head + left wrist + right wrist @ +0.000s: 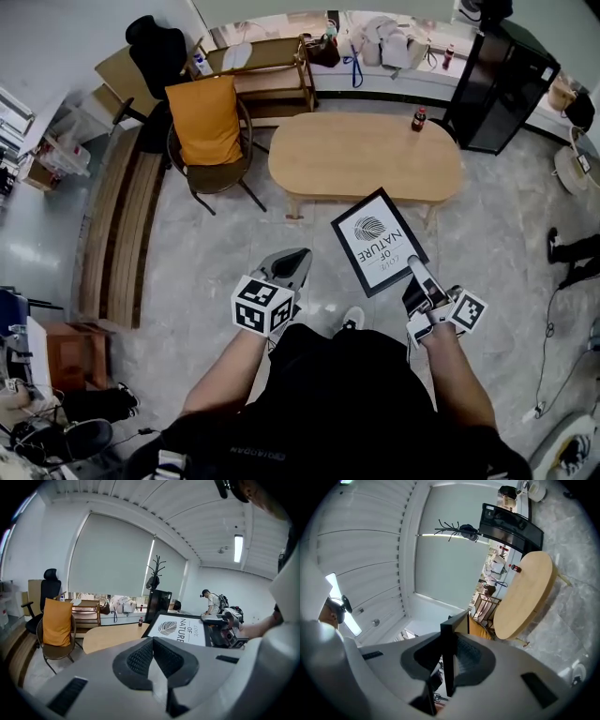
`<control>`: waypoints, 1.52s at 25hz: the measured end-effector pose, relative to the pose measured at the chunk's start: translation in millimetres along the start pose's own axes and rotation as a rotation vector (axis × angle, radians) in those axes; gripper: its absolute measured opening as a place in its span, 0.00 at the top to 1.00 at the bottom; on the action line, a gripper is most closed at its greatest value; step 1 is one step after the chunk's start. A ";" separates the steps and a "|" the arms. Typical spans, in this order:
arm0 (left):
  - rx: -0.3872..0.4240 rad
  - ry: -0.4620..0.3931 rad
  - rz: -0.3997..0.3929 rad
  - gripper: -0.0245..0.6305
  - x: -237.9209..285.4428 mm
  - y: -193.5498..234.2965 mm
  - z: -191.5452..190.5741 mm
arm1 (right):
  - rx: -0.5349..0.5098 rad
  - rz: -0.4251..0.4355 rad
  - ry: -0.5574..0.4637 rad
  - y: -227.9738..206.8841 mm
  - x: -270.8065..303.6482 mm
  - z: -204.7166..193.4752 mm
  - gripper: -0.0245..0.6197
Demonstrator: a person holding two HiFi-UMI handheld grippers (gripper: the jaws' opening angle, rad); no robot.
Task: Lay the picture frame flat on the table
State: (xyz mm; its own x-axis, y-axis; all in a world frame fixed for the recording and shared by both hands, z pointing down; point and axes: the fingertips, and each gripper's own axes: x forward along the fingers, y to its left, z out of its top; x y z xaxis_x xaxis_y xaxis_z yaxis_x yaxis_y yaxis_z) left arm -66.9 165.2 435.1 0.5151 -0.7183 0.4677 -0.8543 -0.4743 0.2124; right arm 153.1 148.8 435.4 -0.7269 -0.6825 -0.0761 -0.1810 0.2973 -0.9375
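Observation:
The picture frame (378, 241), black with a white print, hangs in the air over the floor just in front of the oval wooden table (366, 155). My right gripper (413, 267) is shut on its lower right edge. In the right gripper view the frame's thin black edge (449, 639) stands pinched between the pads, and the table (525, 597) lies beyond. My left gripper (296, 258) is shut on nothing, left of the frame and apart from it. In the left gripper view the frame (180, 629) shows face-up beyond the closed jaws, with the right gripper (227, 629) at its side.
A dark bottle with a red cap (419, 119) stands at the table's far right end. A chair with an orange cushion (208, 127) is left of the table. A black cabinet (502, 84) stands at the back right, a wooden bench (127, 230) at the left.

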 end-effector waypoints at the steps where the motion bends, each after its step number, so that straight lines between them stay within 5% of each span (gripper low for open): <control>1: -0.005 0.008 -0.002 0.96 4.5 0.2 -0.7 | -0.003 0.000 0.004 -1.9 4.4 4.4 0.87; 7: -0.009 0.118 -0.053 0.96 28.2 -6.9 -28.6 | 0.050 -0.035 -0.012 -27.9 15.0 7.8 0.87; 16: -0.010 0.112 -0.097 0.96 104.3 40.4 11.9 | 0.046 -0.078 -0.052 -62.9 60.7 54.2 0.87; 30: 0.026 0.131 -0.199 0.96 231.4 196.7 107.5 | 0.031 -0.239 -0.147 -121.4 202.3 126.7 0.87; 38: 0.032 0.187 -0.266 0.96 273.7 258.3 117.4 | 0.065 -0.343 -0.179 -175.7 263.8 132.9 0.87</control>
State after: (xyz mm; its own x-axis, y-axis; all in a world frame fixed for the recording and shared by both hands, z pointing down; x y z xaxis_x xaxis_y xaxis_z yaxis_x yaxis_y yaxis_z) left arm -138.4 -213.7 517.2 0.6956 -0.4630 0.5494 -0.6876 -0.6506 0.3223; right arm 81.2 -172.1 534.9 -0.5033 -0.8424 0.1923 -0.3465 -0.0071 -0.9380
